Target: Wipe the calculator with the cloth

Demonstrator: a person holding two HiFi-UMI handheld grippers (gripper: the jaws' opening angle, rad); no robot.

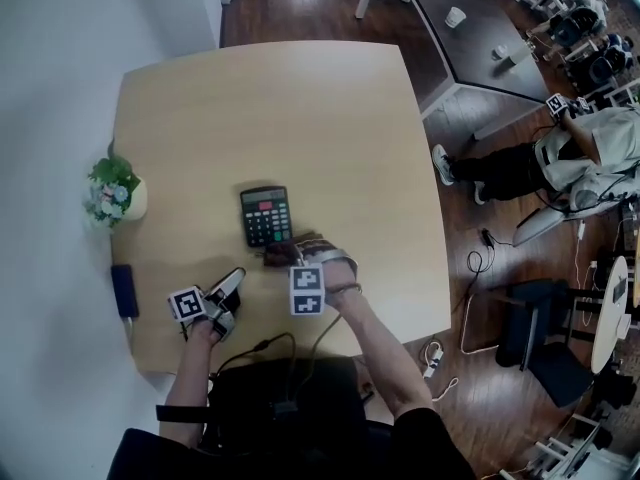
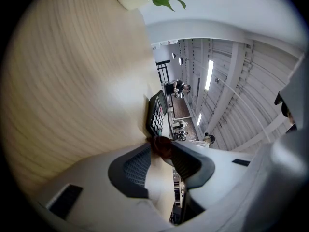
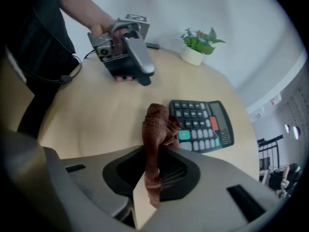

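Head view: found the calculator [image 1: 265,216] flat on the table [image 1: 300,108], long axis running away from the body, display at the far end. Held the cloth [image 1: 298,251] in the right gripper [image 1: 312,258], just beside the calculator's near right corner. Had the left gripper [image 1: 232,280] off to the near left, farther from it. Judged the right hand the nearer, with the wipe due to run up and left along the keys.

Left gripper view: saw the jaws a little apart with nothing between them, aimed low across the table at the calculator, edge-on.

Right gripper view: saw the jaws clamped on the brown cloth, a crumpled fold sticking out past the tips. Made out the calculator just beyond and right of that fold: dark case, grey keys, one teal and one red key, display at the far right. Could not tell whether cloth touched keys.
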